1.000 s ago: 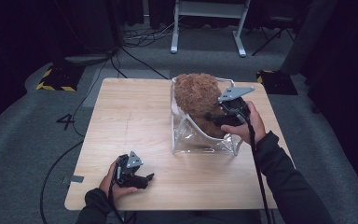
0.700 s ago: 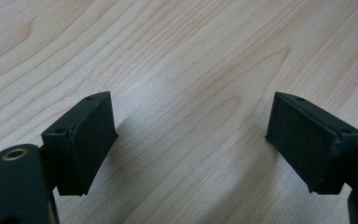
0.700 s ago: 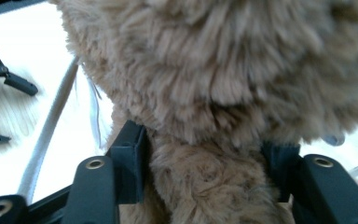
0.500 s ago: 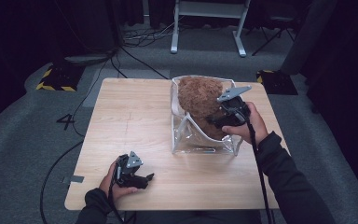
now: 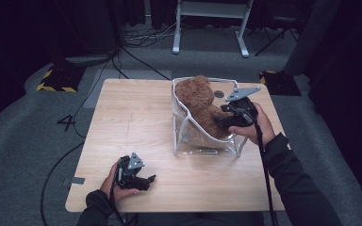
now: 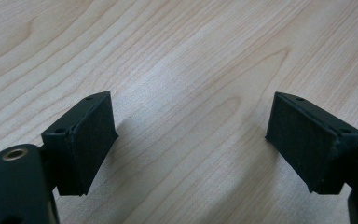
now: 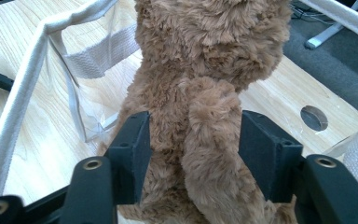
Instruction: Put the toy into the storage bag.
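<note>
A brown teddy bear (image 5: 199, 100) sits upright inside a clear bag with white trim (image 5: 206, 147) on the right half of the wooden table (image 5: 132, 117). My right gripper (image 5: 221, 114) reaches into the bag from the right. In the right gripper view its jaws press both sides of the teddy bear (image 7: 205, 70) around its torso and arm, with the right gripper (image 7: 193, 144) shut on it. The bag's white rim (image 7: 23, 93) runs along the left. My left gripper (image 5: 148, 181) rests near the table's front edge, held in a hand. In the left gripper view the left gripper (image 6: 191, 144) is open over bare wood.
A round cable hole (image 5: 219, 94) lies in the table behind the bag. Beyond the table are a white metal frame (image 5: 207, 28), floor cables and a yellow-black striped block (image 5: 52, 82). The table's left half (image 5: 122, 108) holds nothing.
The right gripper has lowered the teddy bear from above the bag's opening down into the bag. The left gripper has stayed in place.
</note>
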{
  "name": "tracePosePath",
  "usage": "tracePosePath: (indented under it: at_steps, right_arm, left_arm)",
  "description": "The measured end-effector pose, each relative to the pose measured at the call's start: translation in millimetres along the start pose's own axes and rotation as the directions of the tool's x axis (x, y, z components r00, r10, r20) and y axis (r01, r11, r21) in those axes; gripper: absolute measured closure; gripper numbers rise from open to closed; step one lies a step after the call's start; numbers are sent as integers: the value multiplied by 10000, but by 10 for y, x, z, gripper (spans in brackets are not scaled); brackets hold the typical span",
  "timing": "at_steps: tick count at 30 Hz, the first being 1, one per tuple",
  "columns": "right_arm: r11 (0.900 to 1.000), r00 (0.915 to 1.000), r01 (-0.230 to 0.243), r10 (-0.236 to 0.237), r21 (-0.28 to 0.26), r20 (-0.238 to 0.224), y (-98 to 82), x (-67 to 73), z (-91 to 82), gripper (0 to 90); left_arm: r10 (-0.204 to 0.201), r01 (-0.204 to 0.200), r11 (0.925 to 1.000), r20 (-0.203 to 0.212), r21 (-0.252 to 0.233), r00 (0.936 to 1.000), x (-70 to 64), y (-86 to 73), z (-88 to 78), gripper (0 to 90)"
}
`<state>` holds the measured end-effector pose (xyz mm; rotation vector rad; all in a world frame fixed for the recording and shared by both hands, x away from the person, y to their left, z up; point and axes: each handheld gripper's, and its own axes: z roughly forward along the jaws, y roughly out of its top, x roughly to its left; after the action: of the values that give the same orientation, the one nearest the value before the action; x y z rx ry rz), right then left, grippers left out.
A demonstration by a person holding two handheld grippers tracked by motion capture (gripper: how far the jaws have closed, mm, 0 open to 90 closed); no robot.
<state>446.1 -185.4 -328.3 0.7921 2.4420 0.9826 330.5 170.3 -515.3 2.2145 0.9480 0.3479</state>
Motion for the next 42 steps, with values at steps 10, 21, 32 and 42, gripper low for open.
tracePosePath:
  at_steps: [10, 21, 32, 42]
  right_arm:
    - [9990, 9999, 153, -154, -414, -33, 11, 8, -107, 416]
    - [9976, 9996, 276, -271, -629, 85, 6, -2, -201, 397]
    - [9963, 9993, 351, -340, -784, 162, -32, -34, -331, 365]
    - [9948, 9991, 333, -307, -965, 285, -89, -87, -459, 346]
  left_arm:
    - [4, -4, 10000, 0, 1, 10000, 0, 0, 0, 157]
    - [-1, 1, 10000, 2, -2, 10000, 0, 0, 0, 157]
    - [0, 0, 10000, -1, -1, 10000, 0, 0, 0, 157]
    - [-2, 2, 10000, 1, -2, 10000, 0, 0, 0, 157]
